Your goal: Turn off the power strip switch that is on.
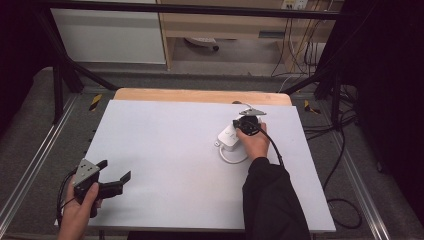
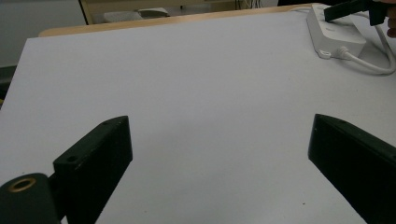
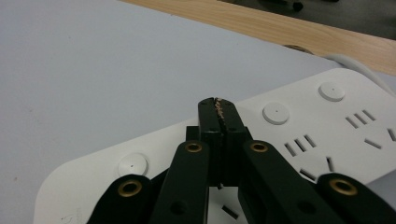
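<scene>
White table [image 1: 165,150]; power strip [image 3: 327,121] under closed right claw [image 3: 218,108]; left claw [image 2: 219,154] apart.

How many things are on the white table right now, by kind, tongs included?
Power strips: 1, white power strip with its cord, under the right tongs.
Tongs: 2, the right, shut, over the strip; the left tongs, open, near the table's front left corner.
Total: 3

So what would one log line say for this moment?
right gripper: shut, over white plastic power strip | left gripper: open, idle | white table
</scene>
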